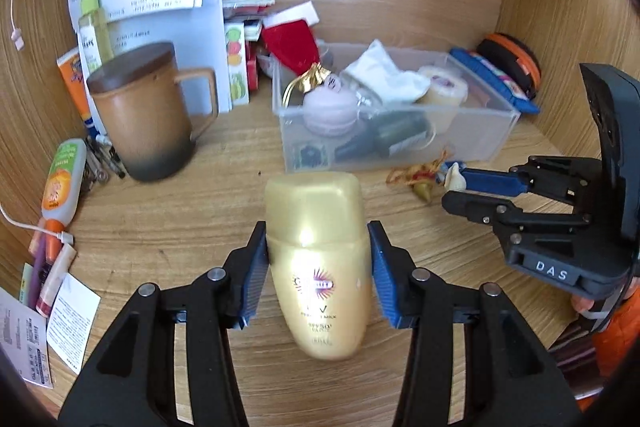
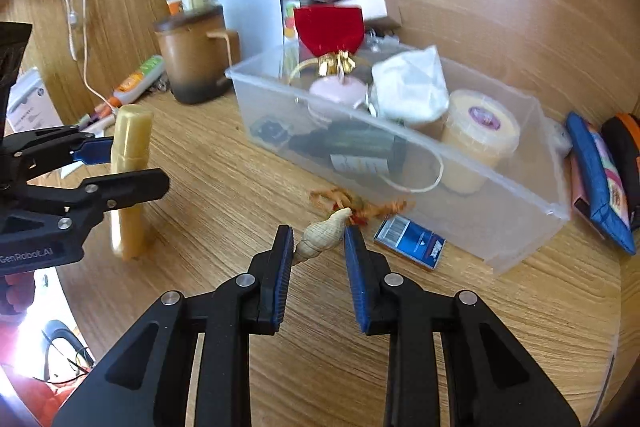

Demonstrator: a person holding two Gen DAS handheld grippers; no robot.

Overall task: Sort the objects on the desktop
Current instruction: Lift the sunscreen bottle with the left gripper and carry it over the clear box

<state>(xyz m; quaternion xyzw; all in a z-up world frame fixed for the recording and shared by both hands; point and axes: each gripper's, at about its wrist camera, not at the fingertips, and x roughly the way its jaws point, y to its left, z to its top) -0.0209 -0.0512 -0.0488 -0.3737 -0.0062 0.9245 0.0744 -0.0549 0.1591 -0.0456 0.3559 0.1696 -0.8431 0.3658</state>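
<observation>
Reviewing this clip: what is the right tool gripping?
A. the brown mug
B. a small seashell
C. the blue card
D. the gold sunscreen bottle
B. In the right wrist view the right tool has its blue pads closed on the pale seashell, while the gold bottle sits in the left tool.

The wooden counter point(image 2: 224, 163) carries a clear plastic bin point(image 2: 520, 227) at centre right, a brown lidded mug point(image 2: 192, 59) at upper left, a blue card pack point(image 2: 412, 243) just below the bin, and a lotion tube point(image 1: 64, 183) at the left edge.
</observation>
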